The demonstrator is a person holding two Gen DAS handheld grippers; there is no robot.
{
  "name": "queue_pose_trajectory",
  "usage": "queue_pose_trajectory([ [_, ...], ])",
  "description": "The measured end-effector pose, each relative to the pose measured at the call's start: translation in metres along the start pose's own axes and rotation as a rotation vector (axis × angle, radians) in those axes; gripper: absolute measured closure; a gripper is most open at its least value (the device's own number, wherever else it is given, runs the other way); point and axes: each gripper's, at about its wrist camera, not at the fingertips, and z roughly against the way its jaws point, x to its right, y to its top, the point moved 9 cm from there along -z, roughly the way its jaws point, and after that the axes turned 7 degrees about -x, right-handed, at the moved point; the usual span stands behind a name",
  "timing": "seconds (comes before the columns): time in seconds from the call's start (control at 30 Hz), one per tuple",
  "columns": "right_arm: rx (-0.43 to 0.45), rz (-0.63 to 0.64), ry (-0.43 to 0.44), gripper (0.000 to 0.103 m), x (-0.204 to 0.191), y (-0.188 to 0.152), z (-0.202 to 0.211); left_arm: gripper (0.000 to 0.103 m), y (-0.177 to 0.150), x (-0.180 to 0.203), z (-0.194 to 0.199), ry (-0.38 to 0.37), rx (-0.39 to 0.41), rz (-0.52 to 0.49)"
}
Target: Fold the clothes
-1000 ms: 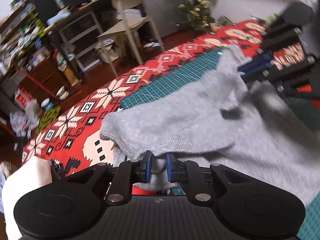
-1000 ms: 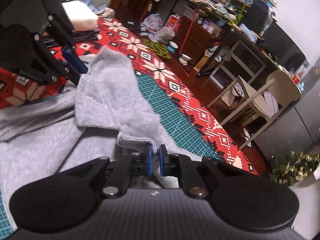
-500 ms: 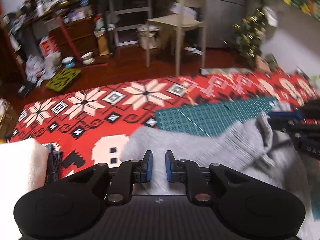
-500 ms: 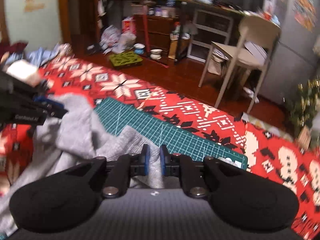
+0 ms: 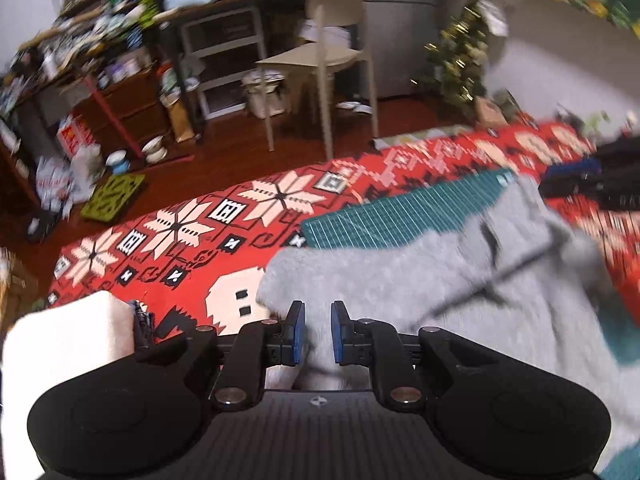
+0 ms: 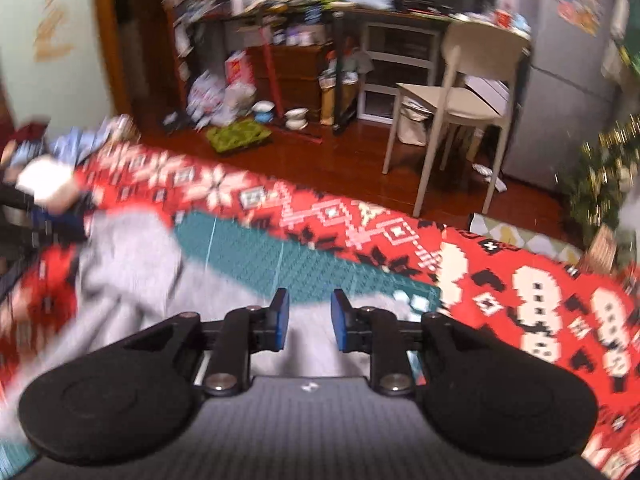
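A grey knit sweater lies across a green cutting mat on a red patterned blanket. My left gripper is at the sweater's left edge, its blue pads close together with grey fabric pinched between them. In the right wrist view my right gripper hovers over the sweater near the mat; its jaws stand apart with loose cloth below them. Each gripper shows blurred at the edge of the other's view: right gripper, left gripper.
A folded white cloth sits on the blanket by my left gripper. Beyond the blanket's edge is wooden floor with a beige chair, cluttered shelves and a small decorated tree.
Both grippers swung down and apart, drawing the sweater flatter over the mat. My right gripper's jaws have widened and let go of the cloth. The left keeps its grip.
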Motion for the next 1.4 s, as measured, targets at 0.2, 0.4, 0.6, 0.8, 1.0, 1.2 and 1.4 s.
queue_pose_trajectory([
  [0.2, -0.082, 0.182, -0.059, 0.072, -0.009, -0.038, -0.001, 0.089, -0.016, 0.006, -0.007, 0.042, -0.005, -0.095],
  [0.4, -0.127, 0.268, -0.073, 0.067, -0.021, -0.05, -0.017, 0.072, -0.022, 0.018, -0.015, 0.068, 0.003, -0.151],
  [0.6, -0.135, 0.257, -0.093, 0.084, -0.017, -0.046, -0.03, 0.072, -0.023, 0.026, -0.031, 0.062, -0.019, -0.162],
  [0.8, -0.11, 0.165, -0.062, 0.093, -0.002, -0.037, -0.032, 0.079, -0.021, 0.025, -0.036, 0.024, -0.037, -0.131],
  [1.0, -0.085, 0.119, -0.033, 0.093, 0.0, -0.031, -0.026, 0.076, -0.019, 0.022, -0.008, -0.05, 0.004, -0.146],
  [1.2, -0.074, 0.099, -0.012, 0.093, -0.003, -0.027, -0.023, 0.076, -0.03, 0.034, -0.008, -0.057, -0.015, -0.238],
  [1.4, -0.091, 0.107, -0.011, 0.093, -0.007, -0.031, -0.025, 0.073, -0.033, 0.034, -0.029, -0.007, -0.056, -0.222],
])
